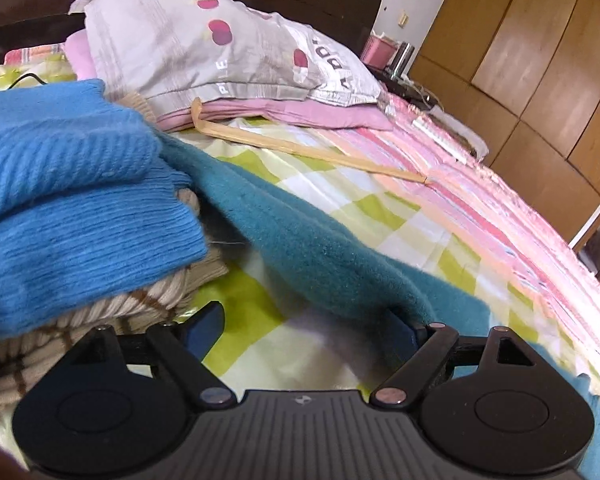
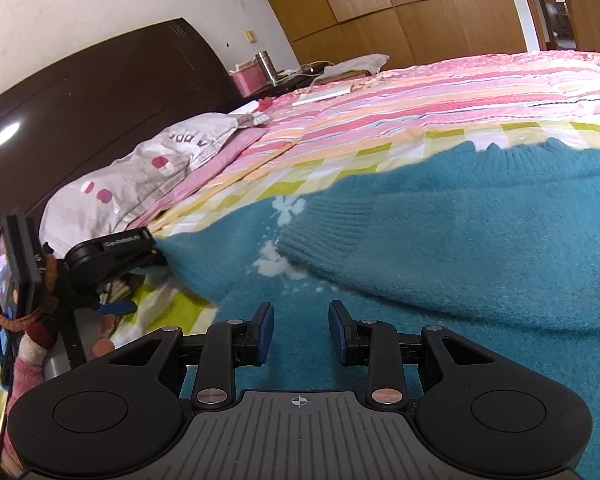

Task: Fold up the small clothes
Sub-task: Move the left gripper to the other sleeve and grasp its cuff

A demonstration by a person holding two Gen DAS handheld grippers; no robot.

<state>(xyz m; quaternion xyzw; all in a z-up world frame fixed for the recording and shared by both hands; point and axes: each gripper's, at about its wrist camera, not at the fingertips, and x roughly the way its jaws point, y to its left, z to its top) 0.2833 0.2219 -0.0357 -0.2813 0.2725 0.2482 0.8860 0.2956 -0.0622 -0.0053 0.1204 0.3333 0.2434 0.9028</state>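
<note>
A teal fuzzy sweater [image 2: 460, 232] lies spread on the bed, one sleeve folded across its body. Its edge [image 1: 320, 252] also shows in the left wrist view, running up over my left gripper's right finger. My left gripper [image 1: 308, 326] is open at that edge, its right finger partly hidden under the cloth. My right gripper [image 2: 300, 330] is open and empty just above the sweater's body. The left gripper [image 2: 112, 248] also shows in the right wrist view at the sweater's left edge. A bright blue knit [image 1: 72, 184] sits folded on a beige plaid knit [image 1: 112, 316].
The bed has a green-checked and pink-striped sheet [image 1: 440, 200]. A grey pillow [image 1: 220, 48] on pink bedding lies at the head, with a thin wooden stick [image 1: 300, 148] beside it. A dark headboard [image 2: 100, 92], a nightstand with a pink box [image 2: 248, 80] and wooden wardrobes [image 2: 400, 4] stand behind.
</note>
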